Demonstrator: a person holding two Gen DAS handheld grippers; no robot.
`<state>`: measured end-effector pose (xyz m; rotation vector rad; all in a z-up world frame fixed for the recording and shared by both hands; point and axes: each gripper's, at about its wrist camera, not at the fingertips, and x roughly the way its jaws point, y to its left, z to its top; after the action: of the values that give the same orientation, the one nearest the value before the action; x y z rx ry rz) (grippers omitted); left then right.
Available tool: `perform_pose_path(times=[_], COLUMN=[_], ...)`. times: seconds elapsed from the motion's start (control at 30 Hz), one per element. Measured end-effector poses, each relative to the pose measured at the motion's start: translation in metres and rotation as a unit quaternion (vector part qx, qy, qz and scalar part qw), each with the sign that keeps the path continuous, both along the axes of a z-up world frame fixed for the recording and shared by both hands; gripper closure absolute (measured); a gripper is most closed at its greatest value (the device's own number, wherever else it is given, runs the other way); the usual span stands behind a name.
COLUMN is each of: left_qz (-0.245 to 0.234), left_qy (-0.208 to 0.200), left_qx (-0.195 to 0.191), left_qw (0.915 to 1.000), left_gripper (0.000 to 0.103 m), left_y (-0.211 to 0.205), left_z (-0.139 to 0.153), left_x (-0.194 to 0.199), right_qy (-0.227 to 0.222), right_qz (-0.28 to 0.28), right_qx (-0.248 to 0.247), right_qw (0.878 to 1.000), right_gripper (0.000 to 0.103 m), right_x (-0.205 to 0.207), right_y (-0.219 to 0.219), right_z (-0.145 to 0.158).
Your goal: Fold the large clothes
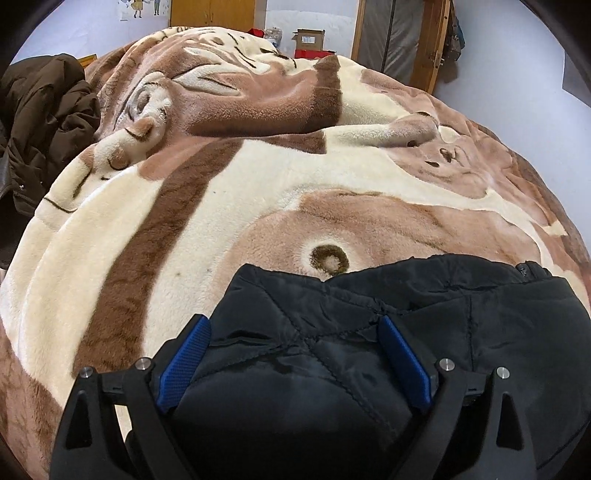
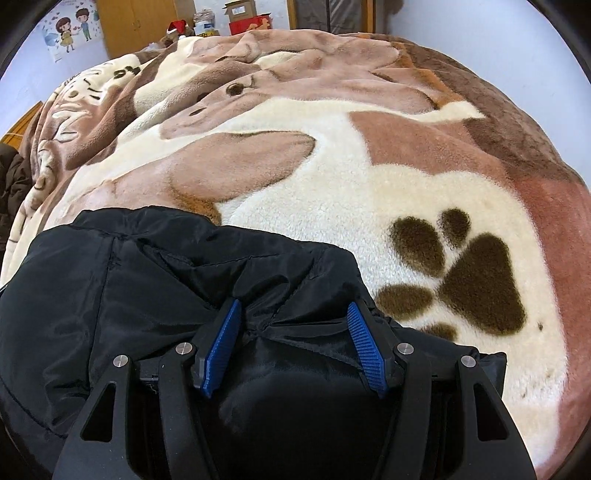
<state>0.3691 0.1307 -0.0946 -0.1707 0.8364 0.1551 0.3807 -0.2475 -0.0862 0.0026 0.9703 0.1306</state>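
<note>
A black padded jacket point(image 1: 461, 317) lies bunched on a plush brown and cream blanket point(image 1: 229, 192) that covers a bed. My left gripper point(image 1: 291, 325) points down at the jacket's left end. Its blue pads point(image 1: 184, 362) stand wide apart, with quilted fabric lying loosely between them. In the right wrist view the same jacket point(image 2: 140, 280) fills the lower left, next to a dark paw print on the blanket point(image 2: 369, 192). My right gripper point(image 2: 293, 306) has its jaws pressed on a puckered fold at the jacket's right end.
A dark brown coat point(image 1: 44, 122) is heaped at the bed's left edge and shows as a sliver point(image 2: 11, 177) in the right wrist view. Beyond the bed stand cardboard boxes point(image 1: 310, 40), a wooden cabinet point(image 1: 212, 13) and a wall poster point(image 2: 70, 29).
</note>
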Motion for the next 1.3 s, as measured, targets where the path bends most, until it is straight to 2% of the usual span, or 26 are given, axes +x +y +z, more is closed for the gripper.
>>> perform_pose_path(times=[0.17,0.3,0.37,0.47,0.53,0.6,0.7,0.77,0.83,0.9,1.0,1.2,1.3], left_qz=[0.001,-0.003,0.000,-0.012,-0.037,-0.077,-0.125,-0.141,-0.142,-0.136,-0.132,-0.126,-0.126], left_qy=[0.010,0.016,0.003,-0.039,-0.066,-0.073,-0.050,-0.012,0.018,0.018,0.021,0.019,0.028], left_qx=[0.010,0.019,0.015,-0.001,-0.009,-0.021,-0.014,-0.025,-0.010,-0.005,0.003,0.018,0.026], left_qw=[0.9999,0.9997,0.9999,0.9992,0.9971,0.9942,0.9907,0.9896,0.9897,0.9905,0.9911,0.9916,0.9913], left_gripper=[0.008,0.016,0.019,0.020,0.020,0.020,0.020,0.026,0.026,0.026,0.026,0.026,0.026], left_y=[-0.002,-0.003,-0.002,-0.009,-0.026,-0.053,-0.094,-0.111,-0.124,-0.126,-0.127,-0.133,-0.137], left_z=[0.002,0.028,0.047,0.083,0.103,0.110,0.093,0.070,0.043,0.030,0.017,0.003,0.006], left_x=[0.003,-0.006,-0.016,-0.030,-0.037,-0.037,-0.021,-0.004,0.010,0.016,0.024,0.031,0.031], right_qy=[0.001,0.003,-0.018,-0.066,-0.092,-0.093,-0.068,-0.029,-0.012,-0.006,-0.013,-0.021,-0.020], right_qz=[-0.001,-0.004,-0.011,-0.010,0.006,0.034,0.063,0.061,0.055,0.051,0.056,0.053,0.053], right_qx=[-0.004,-0.008,-0.006,0.014,0.029,0.043,0.039,0.027,0.021,0.029,0.009,0.011,0.003], right_qw=[1.000,1.000,1.000,0.998,0.995,0.994,0.995,0.997,0.998,0.998,0.998,0.998,0.998], right_gripper=[0.043,0.044,0.044,0.044,0.044,0.044,0.044,0.044,0.044,0.044,0.044,0.044,0.044], right_x=[0.001,-0.005,-0.016,-0.037,-0.050,-0.058,-0.052,-0.032,-0.020,-0.011,-0.008,-0.003,-0.003], right_y=[0.002,0.000,-0.003,0.000,0.013,0.034,0.060,0.069,0.065,0.060,0.065,0.065,0.066], right_z=[0.001,0.020,0.040,0.078,0.099,0.105,0.087,0.058,0.037,0.024,0.012,0.001,0.002])
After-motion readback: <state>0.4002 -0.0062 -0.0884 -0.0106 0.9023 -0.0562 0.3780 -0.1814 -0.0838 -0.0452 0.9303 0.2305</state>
